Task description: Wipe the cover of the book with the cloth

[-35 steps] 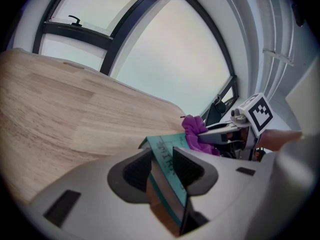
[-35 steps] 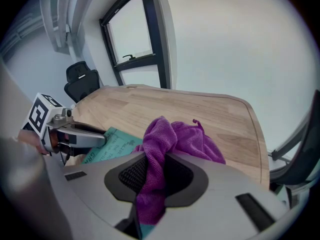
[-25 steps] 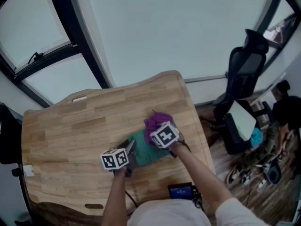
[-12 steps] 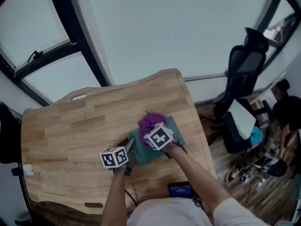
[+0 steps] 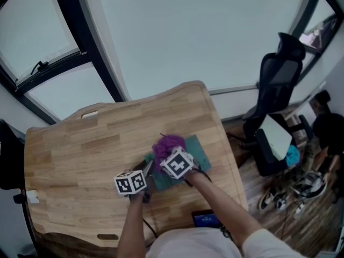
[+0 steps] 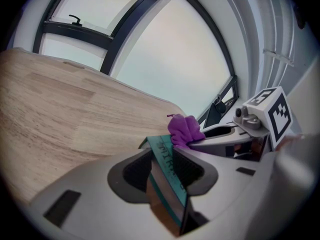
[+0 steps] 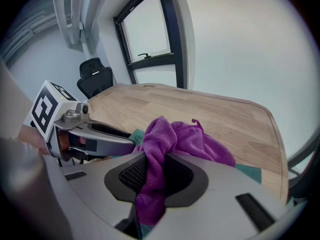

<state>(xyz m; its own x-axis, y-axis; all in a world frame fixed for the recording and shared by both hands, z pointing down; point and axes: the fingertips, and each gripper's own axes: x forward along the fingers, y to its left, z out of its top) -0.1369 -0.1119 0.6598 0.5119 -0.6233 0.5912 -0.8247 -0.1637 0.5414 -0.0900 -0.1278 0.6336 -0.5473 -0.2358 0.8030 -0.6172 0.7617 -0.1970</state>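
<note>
My left tool (image 6: 166, 153) clamps the green book (image 6: 172, 186) on the worktop (image 6: 60, 109); my right tool (image 7: 156, 165) pinches the purple cloth (image 7: 197, 141) on its cover.

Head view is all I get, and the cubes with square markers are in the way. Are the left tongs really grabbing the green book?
Observer: Yes. The left gripper view shows the left tongs clamped on the edge of the flat teal book, with one pad on each side.
Operator: And the purple rag?
Observer: In the right gripper view, the fluffy purple cloth is pinched between the right tongs.
Operator: Any writing on the book?
Observer: Pale letters run along its teal edge, but they are too blurry to read in full.
</note>
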